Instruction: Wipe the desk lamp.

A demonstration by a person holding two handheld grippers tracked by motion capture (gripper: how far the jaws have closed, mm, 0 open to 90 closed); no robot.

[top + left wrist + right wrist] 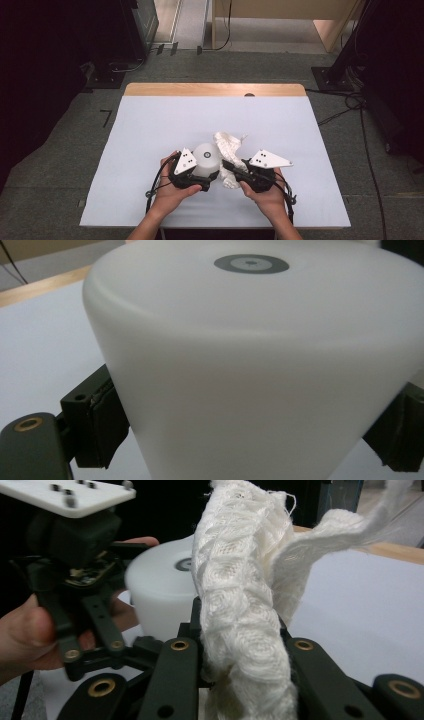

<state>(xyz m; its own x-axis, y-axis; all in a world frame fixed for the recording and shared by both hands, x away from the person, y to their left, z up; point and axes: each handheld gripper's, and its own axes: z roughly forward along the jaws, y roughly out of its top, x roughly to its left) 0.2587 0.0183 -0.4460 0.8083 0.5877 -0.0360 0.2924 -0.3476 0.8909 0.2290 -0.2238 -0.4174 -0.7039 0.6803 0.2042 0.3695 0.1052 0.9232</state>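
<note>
- Cup (206, 159), white and upside down at the frame's lower middle: we are clamping it with the left gripper (204, 176).
- We are pinching the white cloth (229, 148) with the right gripper (231, 169), just beside it.

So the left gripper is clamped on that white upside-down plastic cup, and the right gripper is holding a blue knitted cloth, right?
Not quite: the cloth is white, not blue. The right gripper view shows the right gripper shut on a white knitted cloth. The rest stands: the left gripper is clamped on the white upside-down plastic cup, as the left gripper view shows.
</note>
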